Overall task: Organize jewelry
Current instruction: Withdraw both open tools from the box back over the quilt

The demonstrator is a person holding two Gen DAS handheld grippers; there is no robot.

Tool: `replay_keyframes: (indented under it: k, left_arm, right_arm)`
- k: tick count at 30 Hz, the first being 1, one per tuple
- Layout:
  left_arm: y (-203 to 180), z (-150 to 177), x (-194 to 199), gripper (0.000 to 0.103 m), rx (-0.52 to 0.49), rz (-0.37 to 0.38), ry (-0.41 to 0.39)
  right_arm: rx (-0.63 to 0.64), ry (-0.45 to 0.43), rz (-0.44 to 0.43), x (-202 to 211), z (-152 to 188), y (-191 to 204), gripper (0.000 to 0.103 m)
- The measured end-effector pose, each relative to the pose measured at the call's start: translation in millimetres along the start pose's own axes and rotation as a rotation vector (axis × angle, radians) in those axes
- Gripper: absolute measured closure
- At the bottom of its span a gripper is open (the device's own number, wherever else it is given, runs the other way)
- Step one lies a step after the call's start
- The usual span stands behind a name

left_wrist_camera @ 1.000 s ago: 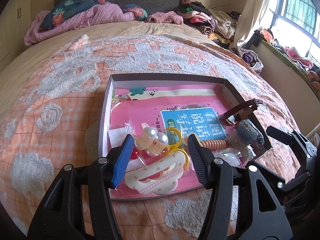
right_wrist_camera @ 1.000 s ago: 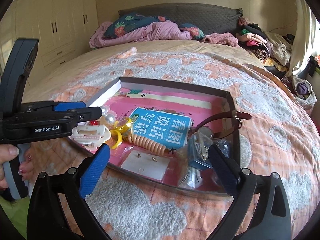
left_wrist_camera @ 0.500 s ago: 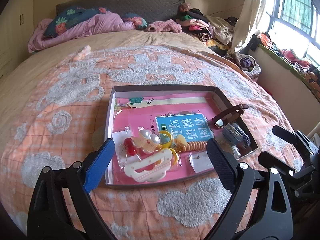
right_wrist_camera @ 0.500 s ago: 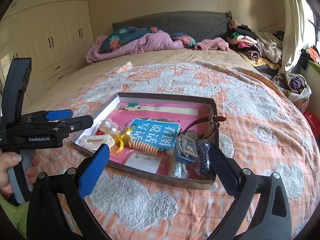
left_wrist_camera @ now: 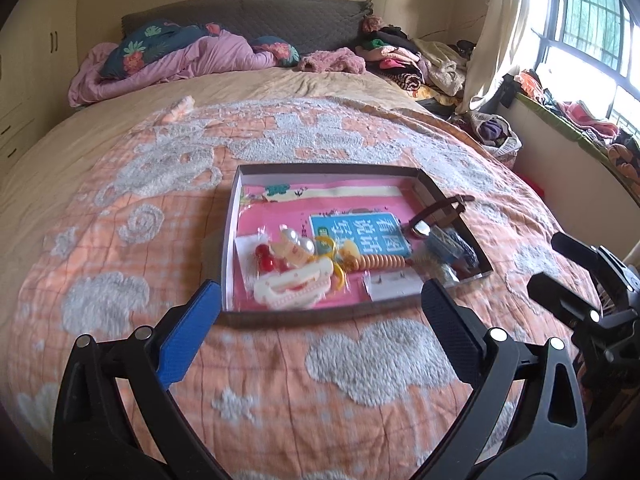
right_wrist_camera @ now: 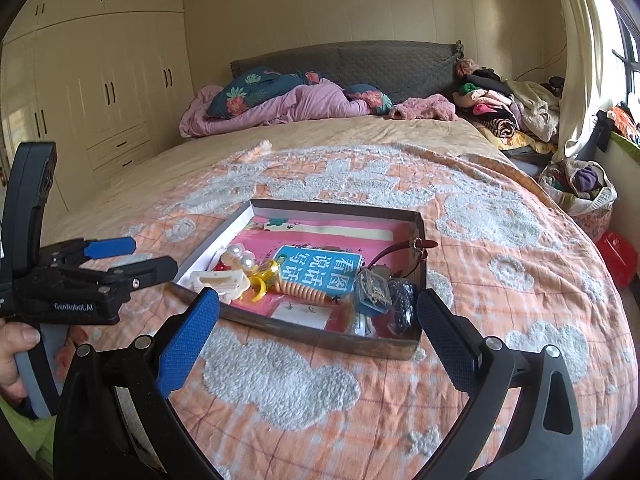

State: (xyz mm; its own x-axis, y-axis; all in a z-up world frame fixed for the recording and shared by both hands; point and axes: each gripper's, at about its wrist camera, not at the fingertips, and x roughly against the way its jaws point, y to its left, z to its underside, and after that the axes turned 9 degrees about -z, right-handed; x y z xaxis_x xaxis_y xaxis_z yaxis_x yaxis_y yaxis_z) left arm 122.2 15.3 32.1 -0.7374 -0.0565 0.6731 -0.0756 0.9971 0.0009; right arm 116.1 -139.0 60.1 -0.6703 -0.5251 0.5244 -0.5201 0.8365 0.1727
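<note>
Hovering above the blanket (left_wrist_camera: 360, 360) — both grippers, left gripper (left_wrist_camera: 320, 328) opening, right gripper (right_wrist_camera: 320, 332) spread, empty, tilted toward jewelry tray (right_wrist_camera: 320, 334).

Left tool (left_wrist_camera: 320, 320), right tool (right_wrist_camera: 318, 322): black frames, blue and black textured pads, silver screws, "GenRobot.AI" marking.

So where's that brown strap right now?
The brown strap hangs over the box's right wall, near the far corner. In the right wrist view it sits just right of the blue booklet.
</note>
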Motion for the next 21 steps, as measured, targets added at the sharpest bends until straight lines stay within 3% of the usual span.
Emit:
replay_keyframes:
  k: [15,21]
  left_arm:
    - [1,49,26,0.009,0.053,-0.003,0.007]
    - [-1,66,27,0.009,0.050,-0.009,0.013]
  right_arm:
    - [-0.092,-0.005,0.027,28,50,7,0.004]
    - [-0.072,0.046,0.013,25,64,15,0.004]
